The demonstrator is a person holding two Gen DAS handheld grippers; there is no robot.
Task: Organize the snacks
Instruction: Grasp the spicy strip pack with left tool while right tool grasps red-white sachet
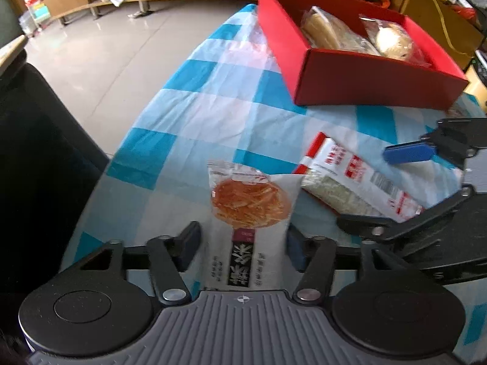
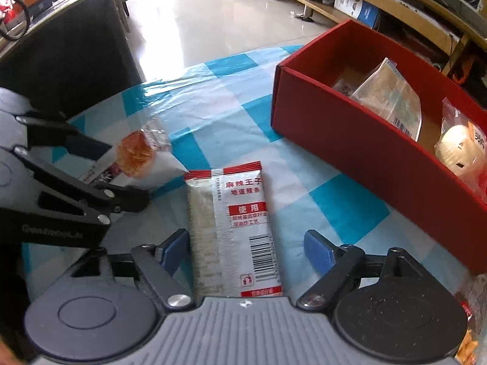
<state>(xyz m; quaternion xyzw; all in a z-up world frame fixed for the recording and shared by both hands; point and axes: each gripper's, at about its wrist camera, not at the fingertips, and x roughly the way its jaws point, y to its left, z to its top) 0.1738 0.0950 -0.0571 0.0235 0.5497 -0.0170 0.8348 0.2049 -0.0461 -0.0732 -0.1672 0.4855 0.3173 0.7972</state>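
Both tongs released: left gripper [image 1: 242,245] straddles noodle pack [image 1: 249,200], right gripper [image 2: 246,251] straddles strip pack [image 2: 236,228]. Packs likely light, soft, slippery film; pinch across midsection.

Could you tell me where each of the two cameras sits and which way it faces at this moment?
Left wrist: on the left gripper, angled down at the white snack bag with an orange picture between its open jaws; the right gripper shows at right.
Right wrist: on the right gripper, angled down at the red-and-white packet between its open jaws; the left gripper shows at left.
Shared: both snacks, the red box, the checked cloth.
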